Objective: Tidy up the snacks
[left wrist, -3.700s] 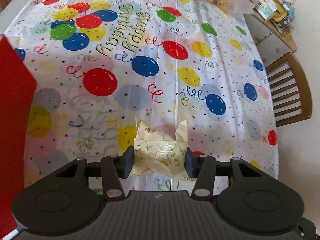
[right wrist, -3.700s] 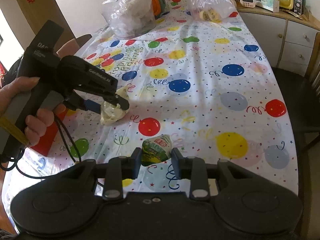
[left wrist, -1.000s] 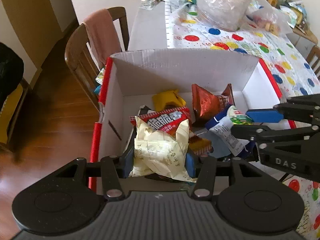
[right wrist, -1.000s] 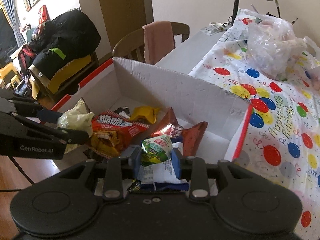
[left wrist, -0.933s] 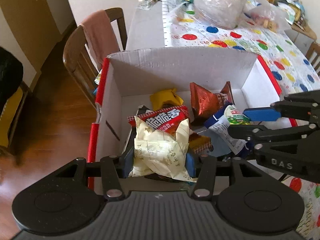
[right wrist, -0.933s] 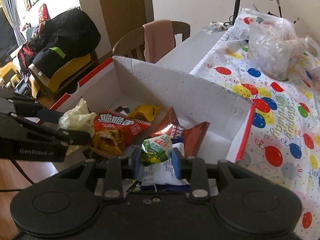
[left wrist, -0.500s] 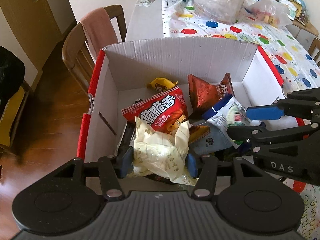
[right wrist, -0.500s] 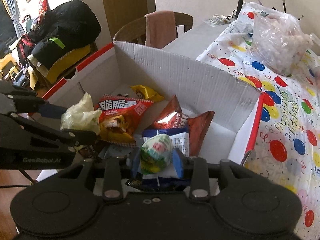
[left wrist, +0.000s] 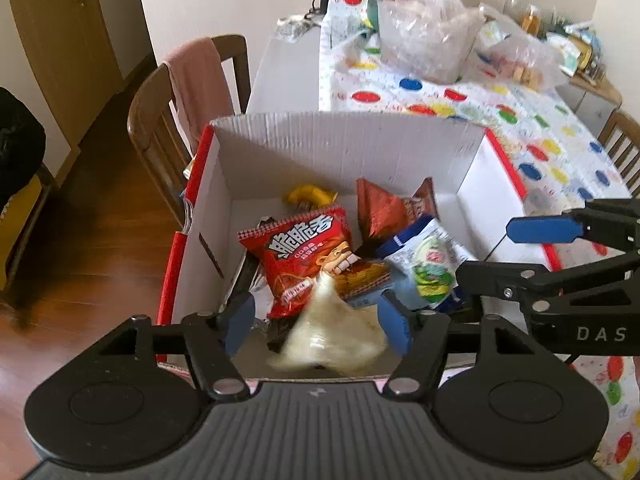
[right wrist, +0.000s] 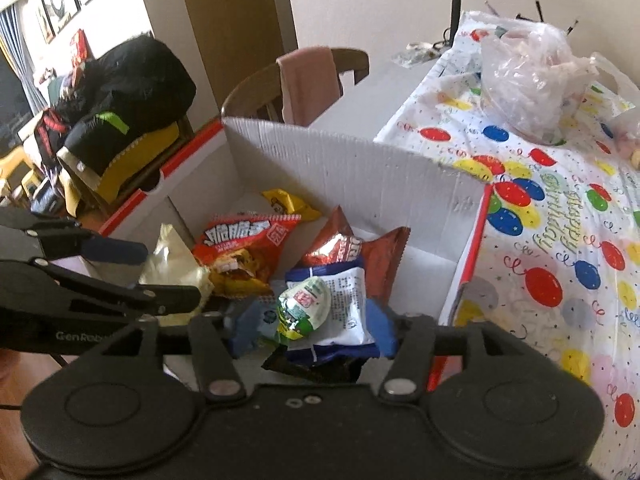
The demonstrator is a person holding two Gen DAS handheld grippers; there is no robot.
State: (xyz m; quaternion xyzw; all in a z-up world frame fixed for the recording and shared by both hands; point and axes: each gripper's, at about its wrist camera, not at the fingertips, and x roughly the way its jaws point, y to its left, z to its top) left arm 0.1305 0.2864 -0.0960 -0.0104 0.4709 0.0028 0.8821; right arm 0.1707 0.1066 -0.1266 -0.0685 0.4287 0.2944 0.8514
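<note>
A white cardboard box with red edges (left wrist: 344,148) (right wrist: 360,168) holds several snack packs, among them a red chip bag (left wrist: 304,252) (right wrist: 244,244) and a brown foil pack (left wrist: 384,212) (right wrist: 360,256). My left gripper (left wrist: 318,322) is open above the box's near side; a cream wrapped snack (left wrist: 332,332) (right wrist: 172,264) is blurred between its spread fingers, touching neither. My right gripper (right wrist: 310,328) is open over the box; a green-and-white snack (right wrist: 302,306) (left wrist: 432,264) sits loose between its fingers, above a white-and-blue pack (right wrist: 348,296).
The box stands at the end of a table with a balloon-print cloth (right wrist: 560,240) (left wrist: 520,120). Clear plastic bags (right wrist: 528,56) (left wrist: 428,28) lie at the far end. A wooden chair with a pink cloth (left wrist: 192,92) (right wrist: 308,76) stands behind the box.
Both grippers have opened over the box. The cream snack has left the left fingers and is dropping; the green-and-white snack is free of the right fingers.
</note>
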